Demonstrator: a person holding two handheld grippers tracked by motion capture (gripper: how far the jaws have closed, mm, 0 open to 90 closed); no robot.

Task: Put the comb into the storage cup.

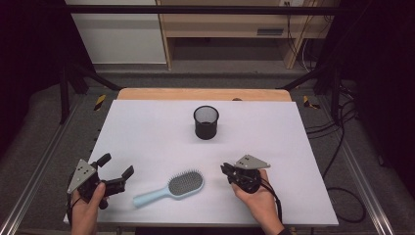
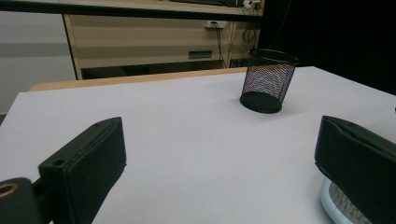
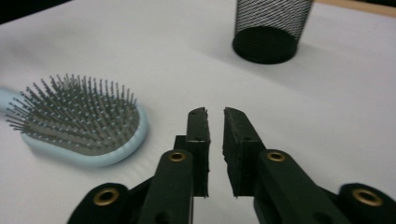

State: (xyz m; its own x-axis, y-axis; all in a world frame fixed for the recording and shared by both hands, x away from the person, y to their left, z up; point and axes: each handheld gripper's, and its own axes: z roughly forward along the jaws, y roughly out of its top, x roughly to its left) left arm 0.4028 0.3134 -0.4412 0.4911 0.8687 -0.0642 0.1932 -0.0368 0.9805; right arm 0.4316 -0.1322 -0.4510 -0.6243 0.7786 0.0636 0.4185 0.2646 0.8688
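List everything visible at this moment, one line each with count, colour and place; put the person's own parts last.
Hairbrush: one, light blue with grey bristles, lying bristles-up near the front edge, between the two claws.
Mesh cup: one, black, upright at mid-table toward the far side, nothing seen inside.
Table: one, white top with a wooden far edge.
Shelf unit: one, light wood, behind the table.
Left claw: one, black, jaws wide open, nothing between them.
Right claw: one, black, jaws a narrow gap apart, nothing between them, right of the hairbrush.
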